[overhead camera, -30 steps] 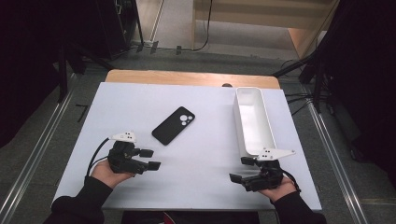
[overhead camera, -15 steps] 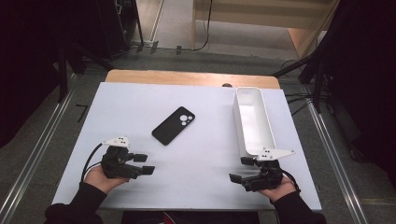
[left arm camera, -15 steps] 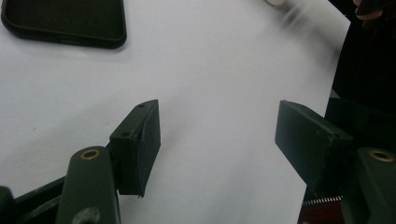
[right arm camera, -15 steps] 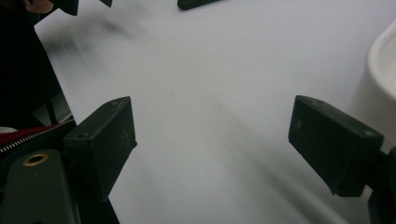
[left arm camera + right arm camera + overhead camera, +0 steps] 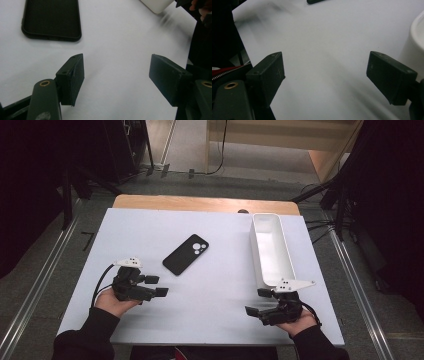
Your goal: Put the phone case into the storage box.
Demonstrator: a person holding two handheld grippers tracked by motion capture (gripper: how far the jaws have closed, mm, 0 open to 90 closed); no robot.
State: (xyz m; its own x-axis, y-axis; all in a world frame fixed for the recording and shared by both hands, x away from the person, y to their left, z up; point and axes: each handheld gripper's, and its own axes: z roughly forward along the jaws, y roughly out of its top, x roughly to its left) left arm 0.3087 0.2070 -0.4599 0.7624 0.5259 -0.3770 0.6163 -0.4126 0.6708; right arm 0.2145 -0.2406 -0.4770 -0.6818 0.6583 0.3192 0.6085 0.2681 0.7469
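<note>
The white table (image 5: 150, 230) bears a long white bin (image 5: 272, 251) and, left of it, a black phone (image 5: 186, 254) lying face down. Its long axis runs diagonally, camera end toward the bin's far end. The left gripper (image 5: 157, 286), nearest the phone, has just widened its jaws on nothing; the right gripper (image 5: 259, 301) waits apart and empty. This looks like the approach: next, straddle the phone's narrow width.

Even overhead light renders the white table (image 5: 215, 270) bright against dark surroundings, with soft shadows; both gripper views are slightly soft, smeared streaks marking the table surface near their upper corners.
</note>
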